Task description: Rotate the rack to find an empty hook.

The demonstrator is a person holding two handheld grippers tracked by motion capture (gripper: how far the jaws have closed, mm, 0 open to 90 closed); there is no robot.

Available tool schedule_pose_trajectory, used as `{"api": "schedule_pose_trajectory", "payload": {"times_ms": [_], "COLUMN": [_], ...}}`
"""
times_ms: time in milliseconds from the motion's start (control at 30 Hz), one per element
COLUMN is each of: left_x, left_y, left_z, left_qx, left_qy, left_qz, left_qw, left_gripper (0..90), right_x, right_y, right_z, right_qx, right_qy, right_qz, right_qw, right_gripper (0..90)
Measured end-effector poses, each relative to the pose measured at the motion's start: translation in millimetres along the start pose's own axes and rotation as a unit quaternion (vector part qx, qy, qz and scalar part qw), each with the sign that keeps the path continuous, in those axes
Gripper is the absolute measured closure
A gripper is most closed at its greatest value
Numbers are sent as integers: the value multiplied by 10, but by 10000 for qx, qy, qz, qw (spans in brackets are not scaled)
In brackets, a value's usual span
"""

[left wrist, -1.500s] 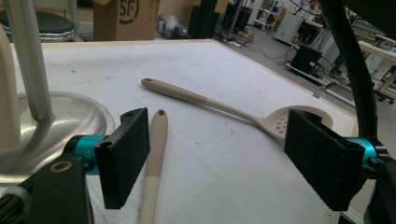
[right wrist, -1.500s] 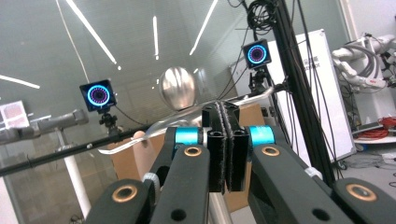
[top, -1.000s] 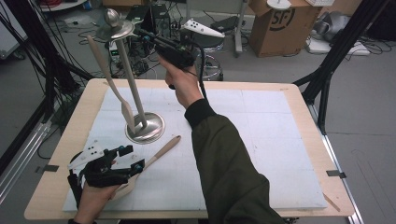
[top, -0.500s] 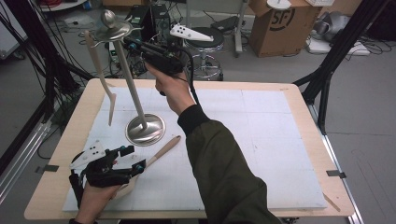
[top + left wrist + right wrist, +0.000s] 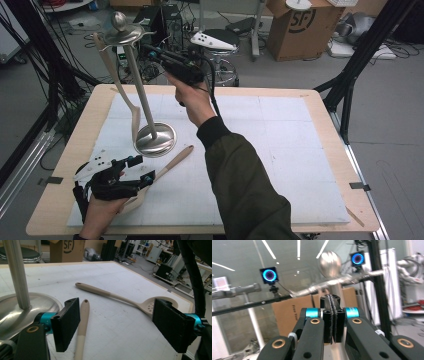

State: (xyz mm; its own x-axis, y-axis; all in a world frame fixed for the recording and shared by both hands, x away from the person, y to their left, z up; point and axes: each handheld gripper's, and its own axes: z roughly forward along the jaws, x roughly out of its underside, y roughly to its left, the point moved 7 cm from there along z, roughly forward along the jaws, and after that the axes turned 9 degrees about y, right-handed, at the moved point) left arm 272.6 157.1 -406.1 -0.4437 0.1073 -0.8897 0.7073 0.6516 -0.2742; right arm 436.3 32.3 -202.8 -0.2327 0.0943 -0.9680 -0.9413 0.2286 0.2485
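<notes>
A steel stand (image 5: 155, 140) with a round base rises to a knobbed top disc (image 5: 122, 31). A beige utensil (image 5: 117, 82) hangs from that disc on its left side. My right gripper (image 5: 152, 51) is held high just right of the disc, shut with nothing in it; in the right gripper view its pads (image 5: 333, 320) meet below the knob (image 5: 330, 263). My left gripper (image 5: 141, 169) rests open at the front left. A beige handle (image 5: 83, 315) lies between its jaws, untouched. A slotted beige spoon (image 5: 150, 306) lies by its right jaw, and its handle (image 5: 175, 157) shows in the high view.
A white mat (image 5: 280, 150) covers the wooden table (image 5: 320, 100). The stand's base (image 5: 25, 312) sits close to the left jaw. Behind the table are a stool (image 5: 215, 40), a cardboard box (image 5: 295, 22) and dark frame legs (image 5: 355, 65).
The right gripper shifted left toward the stand's top. The hanging utensil swung out to the left, and its lower end now hangs closer to the base. The left gripper stayed put.
</notes>
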Motion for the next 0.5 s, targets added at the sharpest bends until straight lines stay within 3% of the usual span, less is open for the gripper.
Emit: {"api": "schedule_pose_trajectory", "payload": {"times_ms": [300, 367, 500], "left_x": [-43, -56, -58], "left_y": [28, 35, 42], "left_z": [-57, -68, -36], "left_qx": [-97, -99, -101], "left_qy": [-85, -111, -97], "left_qz": [10, 0, 5], "left_qw": [9999, 9999, 9999], "left_gripper": [233, 234, 234], "right_x": [160, 196, 279], "right_y": [-143, -182, -233], "right_z": [-430, -501, -644], "right_qx": [331, 492, 700], "right_qy": [84, 146, 148], "right_qz": [298, 369, 376], "right_qw": [9990, 9980, 9967], "right_gripper": [643, 544, 538]}}
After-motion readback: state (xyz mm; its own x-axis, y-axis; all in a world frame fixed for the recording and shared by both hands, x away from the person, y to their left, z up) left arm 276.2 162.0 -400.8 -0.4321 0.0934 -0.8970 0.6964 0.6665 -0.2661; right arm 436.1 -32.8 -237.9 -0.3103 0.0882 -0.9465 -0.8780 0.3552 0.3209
